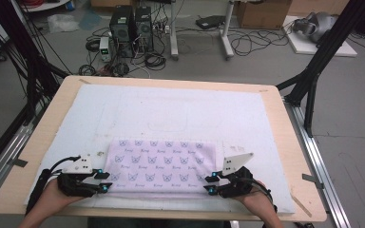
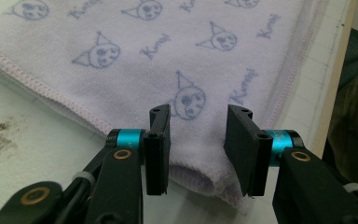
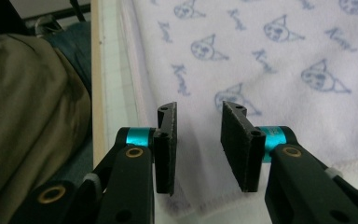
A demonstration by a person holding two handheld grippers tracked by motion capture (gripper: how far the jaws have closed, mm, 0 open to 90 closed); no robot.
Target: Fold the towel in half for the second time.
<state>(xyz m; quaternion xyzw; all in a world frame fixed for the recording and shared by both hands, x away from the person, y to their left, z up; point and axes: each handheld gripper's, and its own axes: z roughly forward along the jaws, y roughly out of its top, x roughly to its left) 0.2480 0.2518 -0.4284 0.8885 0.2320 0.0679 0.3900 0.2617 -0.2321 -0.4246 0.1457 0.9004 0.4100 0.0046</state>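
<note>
Lilac terry towel [image 1: 160, 167], folded, lies flat on the white mat [image 1: 180, 111] at the near edge of the desk [image 1: 285, 142], long axis running left-right, printed side up. Judged light, soft and floppy, not slippery or fragile; it will sag if lifted, so best taken at the two near corners. Left claw [image 2: 198, 140] spread, near-left corner between the jaws, not pinched. Right claw [image 3: 199, 140] spread over the near-right corner, pads not pressing.

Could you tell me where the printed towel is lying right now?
In the high view, the printed towel lies folded on the white mat near the table's front edge, between the left tool and right tool.
</note>
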